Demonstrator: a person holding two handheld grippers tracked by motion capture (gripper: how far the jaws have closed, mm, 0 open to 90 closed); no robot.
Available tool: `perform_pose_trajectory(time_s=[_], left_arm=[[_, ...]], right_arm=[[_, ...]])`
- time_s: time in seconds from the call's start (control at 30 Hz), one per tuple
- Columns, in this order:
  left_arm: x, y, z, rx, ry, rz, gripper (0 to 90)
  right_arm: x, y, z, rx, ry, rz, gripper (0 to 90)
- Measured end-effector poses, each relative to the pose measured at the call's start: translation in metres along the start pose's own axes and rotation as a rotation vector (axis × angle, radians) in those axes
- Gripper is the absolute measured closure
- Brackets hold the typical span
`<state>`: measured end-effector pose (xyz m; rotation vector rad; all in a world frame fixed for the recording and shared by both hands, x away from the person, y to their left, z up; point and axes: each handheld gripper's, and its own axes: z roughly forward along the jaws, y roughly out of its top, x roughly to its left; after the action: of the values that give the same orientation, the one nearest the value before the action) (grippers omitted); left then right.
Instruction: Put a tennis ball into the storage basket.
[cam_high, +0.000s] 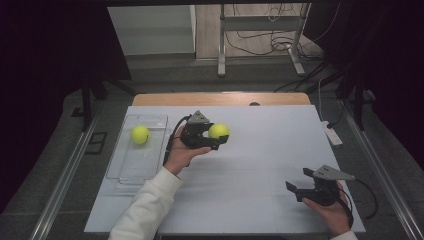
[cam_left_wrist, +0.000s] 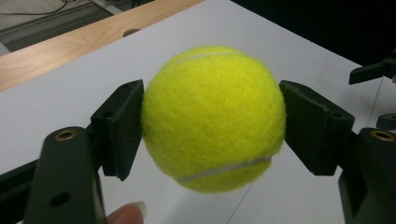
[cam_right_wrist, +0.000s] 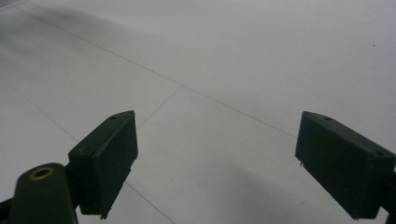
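Two black pads pinched a yellow tennis ball (cam_left_wrist: 213, 117) from both sides in the left gripper view, and the ball sat right between them, touching each pad. One fingertip (cam_left_wrist: 127, 213) peeked in at the bottom of that view. From the high view, the left gripper (cam_high: 216, 136) was held up by the left hand (cam_high: 179, 152), a bit above the white surface (cam_high: 260, 150), near its middle and toward the far side. The held ball stuck out at the gripper's front end, on the side away from the hand. A second yellow ball (cam_high: 140, 134) lay by itself in a clear tray (cam_high: 125, 170) on the left part of the surface, near the left gripper but not touching it. The right gripper (cam_high: 299, 182) was far from both balls, down by the near right corner of the surface, held in the right hand (cam_high: 332, 212). Its pads (cam_right_wrist: 109, 161) were spread wide apart with nothing between them, and bare white surface showed under them in the right gripper view.
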<state>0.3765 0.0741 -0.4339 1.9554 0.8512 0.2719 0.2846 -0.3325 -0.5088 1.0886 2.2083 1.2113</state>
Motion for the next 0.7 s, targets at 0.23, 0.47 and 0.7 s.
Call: perform_pose_trajectory(time_s=[0.23,0.47,0.7], left_arm=[[-0.002,0.001,-0.005,-0.014,0.001,0.005,27.3],[-0.003,0.002,-0.013,-0.029,0.005,0.010,27.3],[-0.004,0.003,-0.018,-0.038,0.009,0.014,27.2]], right_arm=[[0.000,0.000,0.000,0.001,0.000,0.001,13.3],[0.000,0.000,0.000,0.000,0.001,-0.003,13.3],[0.000,0.000,0.000,0.000,0.001,-0.002,13.3]])
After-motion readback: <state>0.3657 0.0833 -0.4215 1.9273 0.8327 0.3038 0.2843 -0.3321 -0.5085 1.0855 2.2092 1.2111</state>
